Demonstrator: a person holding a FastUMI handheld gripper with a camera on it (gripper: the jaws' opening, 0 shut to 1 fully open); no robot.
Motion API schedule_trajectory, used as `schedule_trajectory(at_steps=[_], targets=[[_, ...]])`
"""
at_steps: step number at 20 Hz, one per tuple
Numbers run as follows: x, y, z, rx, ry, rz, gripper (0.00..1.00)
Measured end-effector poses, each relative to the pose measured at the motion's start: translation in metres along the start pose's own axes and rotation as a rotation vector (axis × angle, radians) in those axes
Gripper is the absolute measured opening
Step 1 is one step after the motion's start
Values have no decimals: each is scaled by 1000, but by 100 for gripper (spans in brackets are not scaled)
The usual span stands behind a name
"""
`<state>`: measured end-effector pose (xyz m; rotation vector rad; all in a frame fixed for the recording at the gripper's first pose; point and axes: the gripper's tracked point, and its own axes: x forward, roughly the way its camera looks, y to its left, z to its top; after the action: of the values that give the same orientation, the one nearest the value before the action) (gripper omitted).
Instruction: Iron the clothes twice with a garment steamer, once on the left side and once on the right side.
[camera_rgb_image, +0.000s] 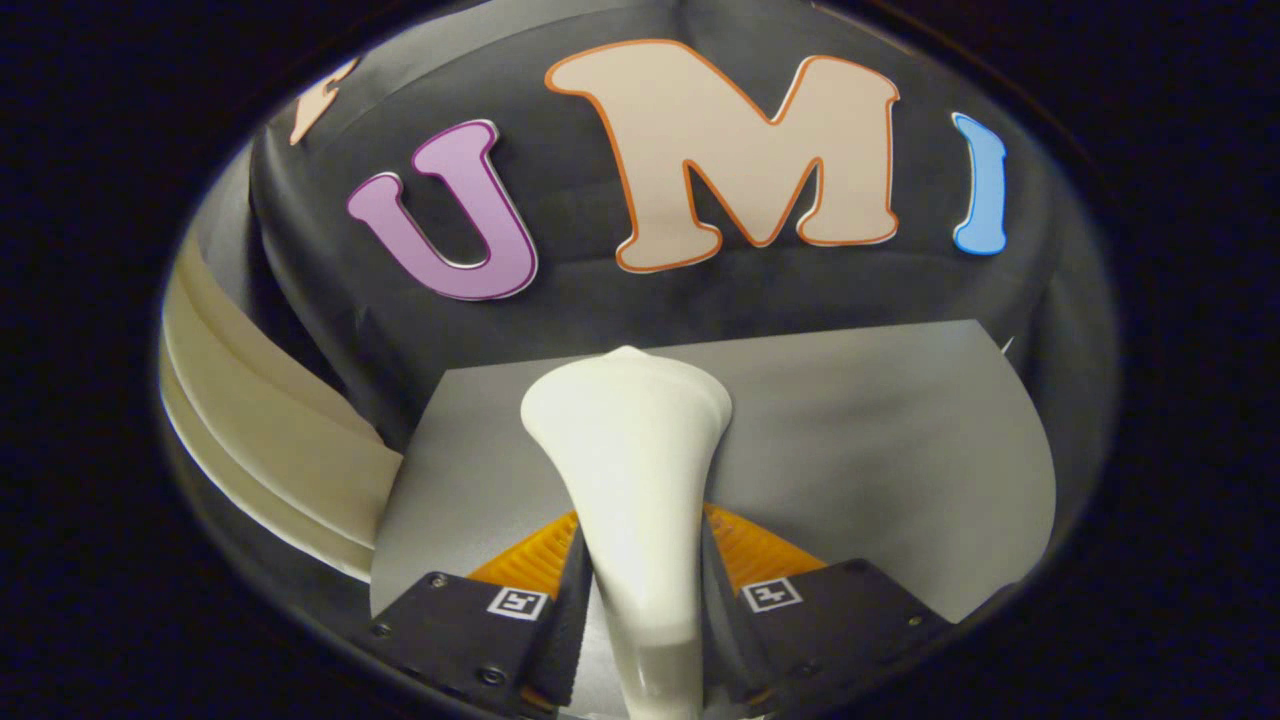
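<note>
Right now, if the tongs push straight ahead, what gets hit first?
The tongs are shut on the white steamer, so its head leads. It probably meets the grey garment just beyond; depth is unclear.

The gripper (640, 560) jaws clamp the white steamer (632, 450) over grey cloth (880, 430).

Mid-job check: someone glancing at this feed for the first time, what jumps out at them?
The white garment steamer stands out first, its handle clamped between the fingers of the claw and its flared head rising just ahead of them. Beyond it lies a flat grey sheet, under and past the steamer head. Beside the sheet, to the fingers' left, cream cloth curves in folds.
</note>
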<state>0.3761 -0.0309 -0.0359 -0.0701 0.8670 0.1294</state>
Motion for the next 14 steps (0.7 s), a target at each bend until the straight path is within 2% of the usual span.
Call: schedule_trajectory(at_steps=[3,10,12,14], targets=[[-8,6,2,-22,-50,53,50],[-59,2,9,23,-335,-6,43],[-75,2,8,-10,-428,-72,41],[-88,16,6,-37,-490,-102,41]])
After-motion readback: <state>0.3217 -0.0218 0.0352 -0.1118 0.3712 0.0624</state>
